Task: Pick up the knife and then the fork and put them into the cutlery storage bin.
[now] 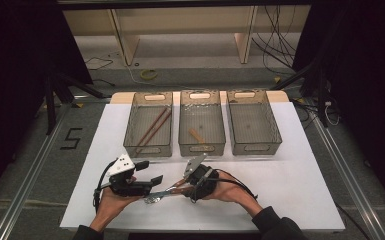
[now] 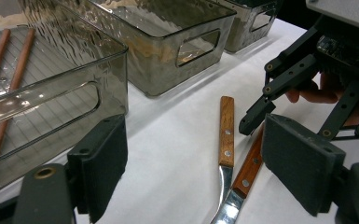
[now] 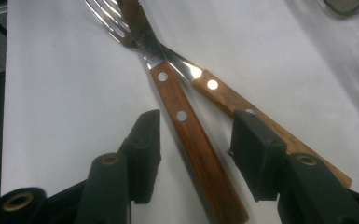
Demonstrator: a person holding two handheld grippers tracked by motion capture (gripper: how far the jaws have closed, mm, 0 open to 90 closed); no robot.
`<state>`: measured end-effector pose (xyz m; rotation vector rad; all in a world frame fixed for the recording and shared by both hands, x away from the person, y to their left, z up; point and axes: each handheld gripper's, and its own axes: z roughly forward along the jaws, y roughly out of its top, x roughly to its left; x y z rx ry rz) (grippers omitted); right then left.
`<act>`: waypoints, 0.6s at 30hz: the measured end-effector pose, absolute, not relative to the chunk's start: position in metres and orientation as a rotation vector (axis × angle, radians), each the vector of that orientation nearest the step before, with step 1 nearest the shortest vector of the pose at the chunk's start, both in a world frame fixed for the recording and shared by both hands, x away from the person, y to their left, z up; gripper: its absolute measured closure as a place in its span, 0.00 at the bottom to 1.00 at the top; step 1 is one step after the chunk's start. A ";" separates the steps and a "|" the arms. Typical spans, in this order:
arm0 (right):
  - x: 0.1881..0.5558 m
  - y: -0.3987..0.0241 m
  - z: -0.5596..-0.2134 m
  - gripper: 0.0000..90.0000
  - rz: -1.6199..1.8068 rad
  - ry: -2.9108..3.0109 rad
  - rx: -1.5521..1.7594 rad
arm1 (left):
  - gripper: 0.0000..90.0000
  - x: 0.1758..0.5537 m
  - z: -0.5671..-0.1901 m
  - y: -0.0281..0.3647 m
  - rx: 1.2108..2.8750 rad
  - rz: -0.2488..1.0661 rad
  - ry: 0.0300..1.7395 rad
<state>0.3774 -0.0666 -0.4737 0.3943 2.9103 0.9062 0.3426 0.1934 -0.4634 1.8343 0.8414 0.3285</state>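
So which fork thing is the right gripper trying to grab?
Start at the white table sheet, near the person's edge, where two wooden-handled utensils lie crossed. The one you want is the darker-handled fork, lying between the right gripper jaws. Its neighbour, the lighter-handled utensil, passes under the outside of one jaw instead.

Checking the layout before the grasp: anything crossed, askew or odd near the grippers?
Yes: the two wooden-handled utensils lie crossed on the white table, metal ends overlapping, handles splayed. The right gripper straddles the nearer handle, pads not pressing it. Nothing looks spilled or damaged.
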 end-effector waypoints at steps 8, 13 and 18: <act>0.376 -0.060 -0.479 0.65 0.850 2.926 0.353 | 0.25 0.343 -0.464 0.194 1.839 0.331 0.840; 0.374 -0.058 -0.480 0.72 0.836 2.927 0.348 | 0.25 0.343 -0.464 0.193 1.841 0.331 0.839; 0.373 -0.059 -0.477 0.77 0.796 2.952 0.341 | 0.25 0.343 -0.464 0.194 1.841 0.332 0.839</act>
